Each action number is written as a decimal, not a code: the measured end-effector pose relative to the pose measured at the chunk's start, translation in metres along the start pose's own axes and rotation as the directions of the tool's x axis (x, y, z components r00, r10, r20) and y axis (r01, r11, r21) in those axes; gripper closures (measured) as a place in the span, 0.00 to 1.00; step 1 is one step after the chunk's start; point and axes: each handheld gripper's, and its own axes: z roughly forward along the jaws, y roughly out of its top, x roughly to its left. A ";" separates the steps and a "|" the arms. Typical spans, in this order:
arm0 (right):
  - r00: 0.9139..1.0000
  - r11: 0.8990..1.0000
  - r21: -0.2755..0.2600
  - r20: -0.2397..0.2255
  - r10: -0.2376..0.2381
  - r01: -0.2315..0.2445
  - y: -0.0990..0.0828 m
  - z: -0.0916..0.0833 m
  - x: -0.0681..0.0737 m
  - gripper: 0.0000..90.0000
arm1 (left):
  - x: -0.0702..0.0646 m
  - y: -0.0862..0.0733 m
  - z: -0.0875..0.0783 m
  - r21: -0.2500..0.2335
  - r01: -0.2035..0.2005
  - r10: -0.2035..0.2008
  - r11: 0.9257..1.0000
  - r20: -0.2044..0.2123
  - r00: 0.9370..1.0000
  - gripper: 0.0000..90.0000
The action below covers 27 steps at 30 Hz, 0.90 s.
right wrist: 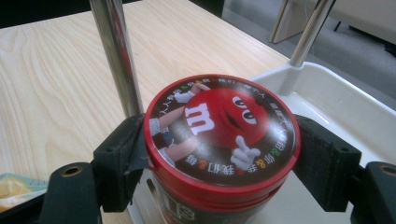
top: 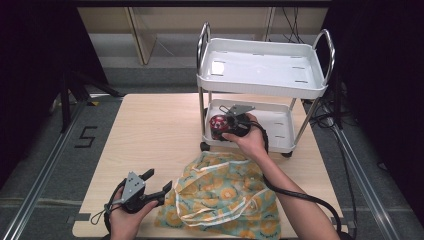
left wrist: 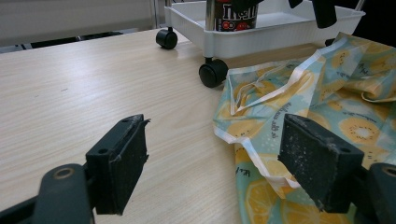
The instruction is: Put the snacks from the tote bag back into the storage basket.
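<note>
From the high view, the right gripper (top: 231, 124) reaches into the lower tray (top: 280, 125) of a white cart (top: 260, 67) that stands at the table's (top: 155, 140) far right side, and holds a red-lidded can (top: 218, 125) at that tray's left end. The left gripper (top: 156, 184) rests near the table's front edge, jaws spread, just at the left edge of a fruit-print cloth (top: 225, 195) that lies crumpled over the front right part of the table. The cart's upper tray is bare.

The left gripper view shows the left gripper (left wrist: 212, 158) wide open with nothing between its jaws: one jaw over bare wood, the other over the cloth's (left wrist: 327, 98) hem. Farther off are the cart's castors (left wrist: 213, 73) and the can (left wrist: 232, 14) standing upright in the tray, its printed side visible here.

The right gripper view looks down on the can's (right wrist: 222, 128) lid, a red cartoon candy figure ringed with small lettering. The right gripper (right wrist: 219, 158) is closed against the can's sides just under the lid, both pads touching. A chrome cart post (right wrist: 116, 56) rises just behind the can.
</note>
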 end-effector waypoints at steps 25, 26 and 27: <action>0.999 0.999 0.023 0.000 0.044 -0.044 -0.005 0.002 0.000 0.29 | 0.000 0.000 0.000 0.000 -0.005 0.005 1.000 0.001 1.000 0.25; 1.000 0.999 0.026 0.003 0.030 -0.030 -0.005 0.003 -0.001 0.28 | 0.000 0.000 0.000 0.000 -0.005 0.005 1.000 0.001 1.000 0.25; 0.999 0.999 0.025 0.004 0.032 -0.032 -0.005 0.003 -0.001 0.28 | 0.000 0.000 0.000 0.000 -0.003 0.003 1.000 0.001 1.000 0.25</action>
